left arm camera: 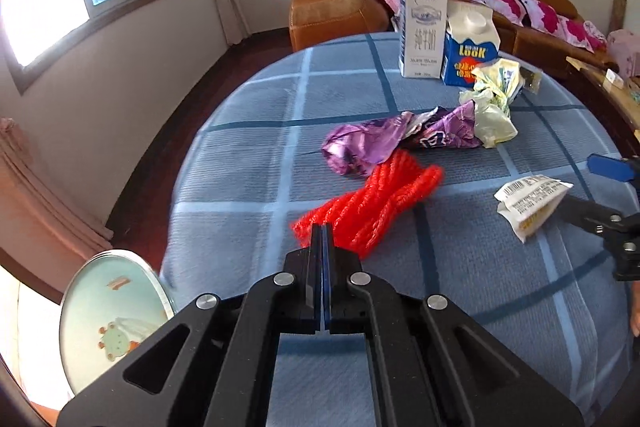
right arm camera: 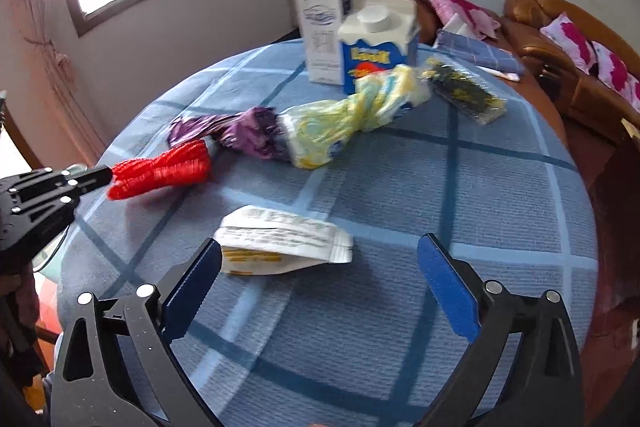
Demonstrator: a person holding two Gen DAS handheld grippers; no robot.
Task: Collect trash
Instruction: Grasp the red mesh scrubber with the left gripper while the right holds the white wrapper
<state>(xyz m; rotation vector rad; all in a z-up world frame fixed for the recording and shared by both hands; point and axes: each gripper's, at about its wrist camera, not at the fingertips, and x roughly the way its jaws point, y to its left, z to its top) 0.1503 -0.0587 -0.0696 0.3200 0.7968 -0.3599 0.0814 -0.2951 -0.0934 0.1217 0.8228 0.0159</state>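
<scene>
Wrappers (left arm camera: pixel 404 139) crowd behind red rope (left arm camera: pixel 368 211) seemingly clamped by left hand-held gripper (left arm camera: pixel 322 227); right hand-held gripper (right arm camera: pixel 320 259) released

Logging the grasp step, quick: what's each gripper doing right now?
Left gripper: jaws closed on the edge of the red mesh bundle.
Right gripper: jaws wide open, holding nothing; white packet just ahead.

Both cameras look steeply down along their own fingers at the blue checked desk (left arm camera: pixel 248 163) from close above. The left view faces from the desk's left edge, the right from its near edge. Both share the red bundle (left arm camera: pixel 372 207) and the white packet (right arm camera: pixel 280 239) just ahead of the right fingers (right arm camera: pixel 192 291).
</scene>
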